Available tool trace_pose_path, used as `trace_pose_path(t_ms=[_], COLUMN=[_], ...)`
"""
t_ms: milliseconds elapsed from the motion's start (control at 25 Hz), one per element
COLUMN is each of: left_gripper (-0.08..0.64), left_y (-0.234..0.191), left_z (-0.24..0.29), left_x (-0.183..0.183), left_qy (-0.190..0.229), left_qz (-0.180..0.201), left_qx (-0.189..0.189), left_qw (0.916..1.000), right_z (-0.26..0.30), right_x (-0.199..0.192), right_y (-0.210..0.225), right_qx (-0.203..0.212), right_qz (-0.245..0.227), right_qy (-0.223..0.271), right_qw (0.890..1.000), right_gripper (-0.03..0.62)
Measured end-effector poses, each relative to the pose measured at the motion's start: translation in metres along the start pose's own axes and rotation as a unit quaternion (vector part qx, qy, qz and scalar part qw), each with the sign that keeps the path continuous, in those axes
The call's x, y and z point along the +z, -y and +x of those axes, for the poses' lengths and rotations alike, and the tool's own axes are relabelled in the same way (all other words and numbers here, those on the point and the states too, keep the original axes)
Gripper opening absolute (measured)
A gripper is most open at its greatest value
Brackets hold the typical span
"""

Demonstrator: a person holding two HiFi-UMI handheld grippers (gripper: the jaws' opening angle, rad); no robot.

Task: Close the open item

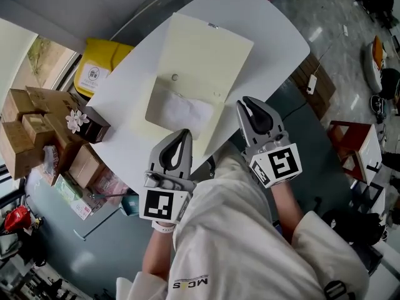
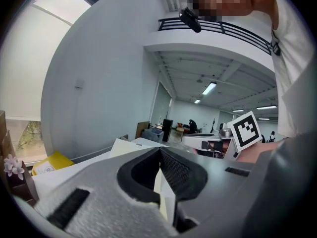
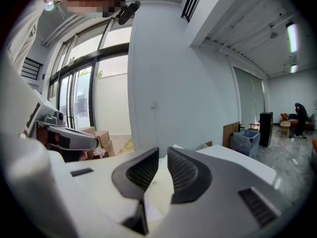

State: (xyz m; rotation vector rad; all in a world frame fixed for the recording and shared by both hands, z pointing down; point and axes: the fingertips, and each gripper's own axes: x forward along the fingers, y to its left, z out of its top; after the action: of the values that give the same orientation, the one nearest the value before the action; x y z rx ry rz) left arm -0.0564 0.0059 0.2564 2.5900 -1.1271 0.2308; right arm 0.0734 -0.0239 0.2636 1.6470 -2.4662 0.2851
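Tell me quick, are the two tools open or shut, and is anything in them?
Left tool: shut, tips together, holding nothing.
Right tool: open just a crack, holding nothing.

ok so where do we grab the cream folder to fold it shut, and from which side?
Likely the far edge of the open flap, beside the clasp. The folder lies flat on the table, so that free edge is the obvious lip: slip a jaw under it from the far side, then fold back toward the snap.
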Motion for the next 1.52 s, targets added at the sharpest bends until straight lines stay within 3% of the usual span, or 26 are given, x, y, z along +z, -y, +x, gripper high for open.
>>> trace_pose_path(t_ms=[680,1160,1520], left_gripper=[0.025,0.026,0.026], left_y=[-0.023,-0.035,-0.041], left_z=[0.108,0.184,0.227], left_x=[-0.016,-0.023,-0.033], left_qy=[-0.052,-0.068,-0.085], left_qz=[-0.013,-0.029,-0.041], left_qx=[0.012,0.009,0.019], left_qw=[0.9985,0.9972,0.9954], right_z=[0.1,0.152,0.199], right_x=[-0.02,-0.038,-0.073], right_y=[0.104,0.152,0.177], right_qx=[0.02,0.049,0.094], right_qz=[-0.014,-0.069,-0.105], right_qy=[-0.026,-0.047,-0.11], right_qw=[0.999,0.995,0.984], right_gripper=[0.094,0.112,0.154])
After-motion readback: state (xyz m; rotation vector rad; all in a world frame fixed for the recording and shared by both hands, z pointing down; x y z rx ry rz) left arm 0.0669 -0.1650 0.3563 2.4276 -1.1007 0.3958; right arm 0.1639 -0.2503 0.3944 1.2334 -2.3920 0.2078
